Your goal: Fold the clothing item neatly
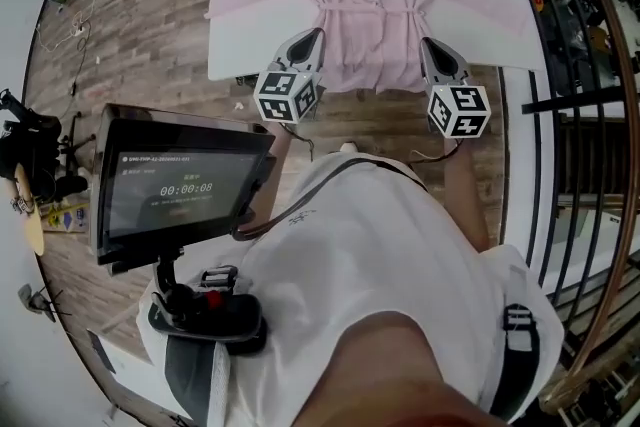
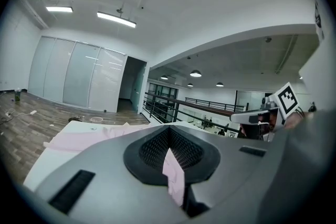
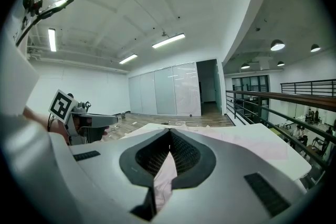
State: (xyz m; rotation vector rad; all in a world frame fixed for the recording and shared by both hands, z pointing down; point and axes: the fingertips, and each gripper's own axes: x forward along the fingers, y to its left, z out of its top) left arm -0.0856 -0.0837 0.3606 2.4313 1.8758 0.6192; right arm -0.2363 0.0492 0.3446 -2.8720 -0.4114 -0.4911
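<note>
A pale pink, robe-like cloth garment (image 1: pixel 370 5) lies spread flat on a white rectangular table (image 1: pixel 240 35), sleeves out to either side and a tie across its waist, with the hem toward the person. The left gripper (image 1: pixel 317 35) sits at the hem's left part and the right gripper (image 1: pixel 428 45) at its right part, near each other and roughly parallel, both pointing away from the person across the table. In the left gripper view the dark ribbed pads (image 2: pixel 184 147) are closed together with a fold of the pink fabric pinched between them and trailing out toward the camera. The right gripper view shows the same: pads (image 3: pixel 185 150) pressed on a strip of pink cloth. Whether the pinched hem is lifted off the table or merely gathered is hard to judge from above. Left of the person's white shirt (image 1: pixel 370 245), a dark monitor on a stand (image 1: pixel 180 185) shows a timer, over brown wood-plank flooring (image 1: pixel 150 35). A black metal railing (image 1: pixel 590 125) runs along the right.
</note>
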